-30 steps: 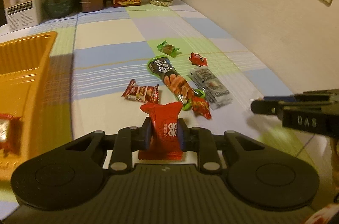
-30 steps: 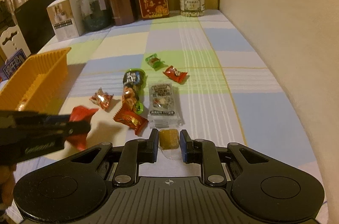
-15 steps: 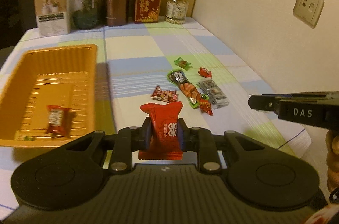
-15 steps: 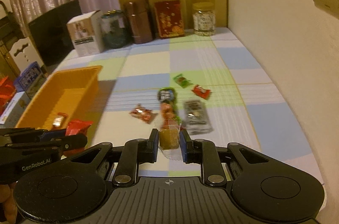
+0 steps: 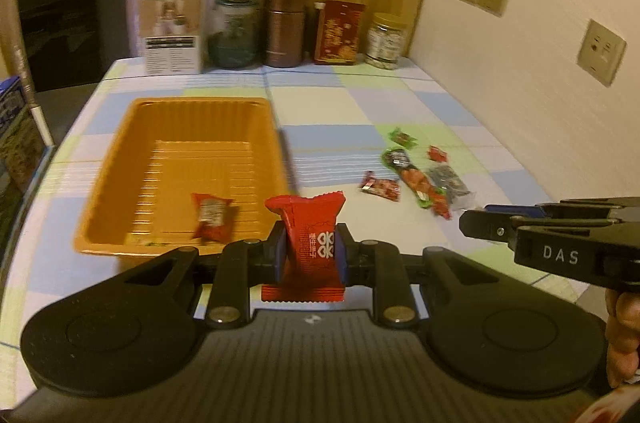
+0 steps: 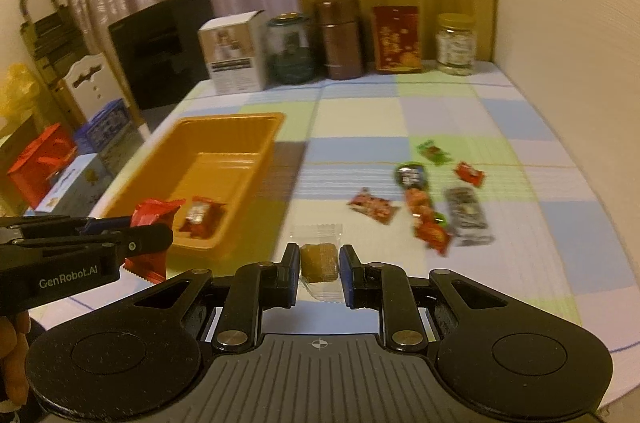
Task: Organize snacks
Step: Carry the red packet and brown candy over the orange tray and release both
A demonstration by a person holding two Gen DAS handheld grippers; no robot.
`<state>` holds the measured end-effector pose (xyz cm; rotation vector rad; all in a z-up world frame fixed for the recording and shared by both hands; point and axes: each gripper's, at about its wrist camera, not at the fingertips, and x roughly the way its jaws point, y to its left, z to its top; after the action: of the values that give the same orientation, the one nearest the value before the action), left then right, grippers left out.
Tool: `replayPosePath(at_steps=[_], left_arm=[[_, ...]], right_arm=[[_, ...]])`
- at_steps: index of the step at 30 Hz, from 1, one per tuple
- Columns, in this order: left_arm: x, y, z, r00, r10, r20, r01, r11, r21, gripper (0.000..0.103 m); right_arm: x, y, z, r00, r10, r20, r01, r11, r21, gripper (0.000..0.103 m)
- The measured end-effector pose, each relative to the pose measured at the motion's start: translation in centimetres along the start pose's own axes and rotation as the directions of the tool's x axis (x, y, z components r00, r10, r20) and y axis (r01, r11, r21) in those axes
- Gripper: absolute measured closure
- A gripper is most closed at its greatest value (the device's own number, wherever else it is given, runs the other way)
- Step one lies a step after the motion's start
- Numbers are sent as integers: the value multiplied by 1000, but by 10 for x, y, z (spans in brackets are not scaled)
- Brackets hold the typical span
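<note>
On the left of the checked pastel tablecloth (image 5: 328,111) that covers the table, we see a rectangular orange plastic tray (image 5: 132,127) with a ribbed floor; one small red foil-wrapped snack (image 5: 211,216) lies in its near end. Our left hand-held gripper (image 5: 311,255) hangs above the tray's near right corner, its blue pads clamped on a glossy red crimped-edge snack packet (image 5: 310,223) with white Chinese characters we cannot read. In the right wrist view the side of this tool bears the words "GenRobot.AI".

To the right of it, our right hand-held gripper (image 6: 319,265) is clamped on a tan block-shaped candy in a clear plastic wrapper (image 6: 318,257); its side reads "DAS" in the left wrist view.

Further right, loose on the cloth, lies a cluster of snacks: a flat red patterned packet (image 6: 372,205), a long green-edged packet with orange contents (image 6: 416,195), a grey-black flat sachet (image 6: 466,209), a small green candy (image 6: 432,151) and a small red candy (image 6: 470,173). They are blurred, so no print can be read.

Along the far edge stand, left to right, a white cardboard box (image 5: 174,29), a dark green glass jar (image 5: 234,31), a brown metal canister (image 5: 286,25), a red box with gold ornament (image 5: 338,33) and a clear yellow-lidded jar (image 5: 386,41).
</note>
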<state>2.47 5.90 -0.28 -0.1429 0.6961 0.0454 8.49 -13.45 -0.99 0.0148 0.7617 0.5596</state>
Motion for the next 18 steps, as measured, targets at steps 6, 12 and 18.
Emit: replayPosePath(at_steps=[6,12,18], left_arm=[[-12,32,0,999,46,2,-46,998,-36,81],[-15,53,1,997,81,6,-81,995,-51,81],[-10,71,4,995,100,9,-99,992,-73,81]], right_arm=[[12,32,5,999,40,-10,-41,998,-43,81],[29,55,8,997,62,-35,-63,997,-51,82],[45,70,17,996,82,-44,-84,995,-60,82]])
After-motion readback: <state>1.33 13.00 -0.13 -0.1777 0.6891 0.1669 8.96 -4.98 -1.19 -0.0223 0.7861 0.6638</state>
